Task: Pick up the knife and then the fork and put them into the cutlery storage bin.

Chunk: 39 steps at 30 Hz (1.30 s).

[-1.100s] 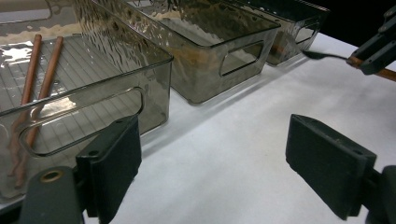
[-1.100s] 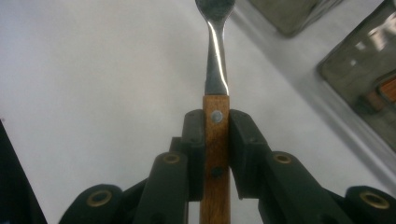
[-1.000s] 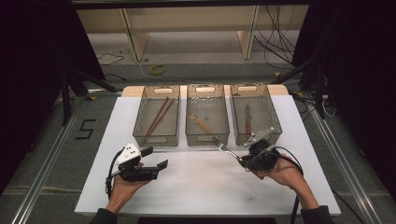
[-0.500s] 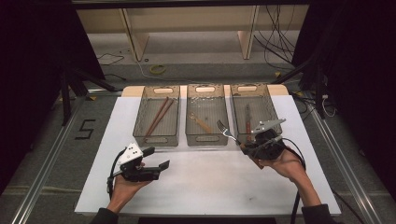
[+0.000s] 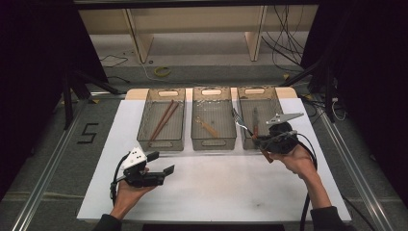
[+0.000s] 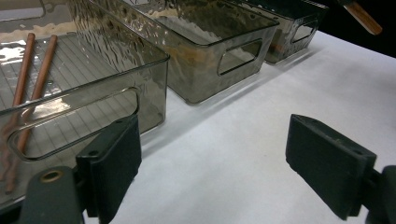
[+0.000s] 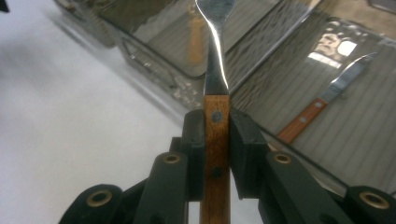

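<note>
Fingers, right gripper [image 7: 217, 140]: being pressed narrow on the wooden handle of a fork [image 7: 215, 60], one pad on each flat side of the handle, so that the metal neck and head are being kept pointing straight out ahead. In the high view the right gripper [image 5: 262, 139] is being held at the near edge of the right bin [image 5: 274, 98], the fork [image 5: 240, 121] slanting up and left over the gap between that bin and the middle bin [image 5: 213, 140]. The long, level hold is judged to suit laying the fork flat into a bin.

Fingers, left gripper [image 6: 229, 163]: being held wide apart, nothing between them. The left gripper [image 5: 156, 168] is being rested low over the white worktop [image 5: 226, 187], near the front of the left bin [image 5: 161, 143], apparently parked out of the way.

Bins: three clear grey bins are being kept side by side at the far side of the worktop, one kind of utensil to each, which points to sorting.
- Left bin: two chopsticks [image 5: 162, 120], lying together lengthwise.
- Middle bin: one wooden-handled piece [image 5: 207, 126], type too small to tell.
- Right bin: a knife [image 7: 327, 100] with a wooden handle, lying flat on the ribbed floor.

Which bin the fork is meant for cannot be told.
</note>
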Each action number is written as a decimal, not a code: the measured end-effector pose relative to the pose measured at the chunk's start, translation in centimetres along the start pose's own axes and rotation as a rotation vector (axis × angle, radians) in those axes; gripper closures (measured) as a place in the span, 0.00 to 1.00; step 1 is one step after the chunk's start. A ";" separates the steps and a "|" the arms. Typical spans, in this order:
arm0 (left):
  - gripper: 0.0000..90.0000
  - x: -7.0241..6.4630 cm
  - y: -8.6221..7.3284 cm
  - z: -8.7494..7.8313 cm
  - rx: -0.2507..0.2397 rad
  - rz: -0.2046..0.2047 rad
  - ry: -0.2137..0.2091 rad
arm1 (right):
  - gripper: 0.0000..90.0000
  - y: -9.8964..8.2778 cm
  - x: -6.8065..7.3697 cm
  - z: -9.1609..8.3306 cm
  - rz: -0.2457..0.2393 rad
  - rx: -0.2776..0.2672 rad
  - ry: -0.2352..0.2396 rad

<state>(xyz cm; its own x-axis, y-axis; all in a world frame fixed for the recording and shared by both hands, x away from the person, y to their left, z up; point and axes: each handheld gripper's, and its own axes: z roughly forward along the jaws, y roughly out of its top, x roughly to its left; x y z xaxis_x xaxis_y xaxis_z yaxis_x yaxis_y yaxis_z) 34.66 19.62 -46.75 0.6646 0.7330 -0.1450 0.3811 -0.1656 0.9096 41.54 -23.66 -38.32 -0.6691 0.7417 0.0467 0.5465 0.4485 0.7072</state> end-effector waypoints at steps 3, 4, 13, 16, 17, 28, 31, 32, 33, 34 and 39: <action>0.20 0.0 0.0 0.0 0.002 0.002 0.000 | 0.87 0.1 -0.5 0.0 0.020 -0.017 -0.014; 0.20 0.0 0.0 0.0 0.002 0.000 -0.001 | 0.87 0.1 -0.7 0.1 0.024 -0.020 -0.021; 0.20 0.0 0.0 0.0 0.005 0.002 -0.002 | 0.87 0.7 -1.9 0.2 0.058 -0.044 -0.062; 0.20 0.0 0.0 0.0 0.004 0.001 -0.002 | 0.87 0.9 -2.2 0.2 0.069 -0.055 -0.070; 0.20 0.0 0.0 0.0 0.004 0.001 -0.002 | 0.87 1.1 -2.3 0.2 0.072 -0.057 -0.072; 0.20 -0.1 -0.1 -0.1 -0.007 0.004 -0.002 | 0.87 2.7 -3.8 0.4 0.128 -0.078 -0.110; 0.20 -0.1 -0.1 -0.2 -0.011 0.002 -0.004 | 0.87 3.0 -4.5 0.8 0.148 -0.063 -0.128; 0.20 -0.1 -0.1 -0.2 -0.012 0.003 -0.003 | 0.87 3.1 -4.7 1.0 0.156 -0.059 -0.135; 0.20 -0.1 -0.1 -0.2 -0.011 0.004 -0.004 | 0.87 3.1 -5.0 1.2 0.164 -0.056 -0.137; 0.20 -0.1 -0.1 -0.2 -0.012 0.004 -0.004 | 0.87 3.2 -5.1 1.3 0.169 -0.054 -0.140; 0.20 0.0 -0.1 -0.2 -0.012 0.004 -0.003 | 0.87 3.8 -5.8 2.2 0.187 -0.034 -0.156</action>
<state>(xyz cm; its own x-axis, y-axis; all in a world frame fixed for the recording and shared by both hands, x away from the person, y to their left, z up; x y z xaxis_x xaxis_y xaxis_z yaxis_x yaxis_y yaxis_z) 34.48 19.72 -46.73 0.6681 0.7302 -0.1430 0.3709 -0.1601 0.9148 48.64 -25.19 -37.46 -0.4706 0.8795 0.0709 0.6344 0.2815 0.7199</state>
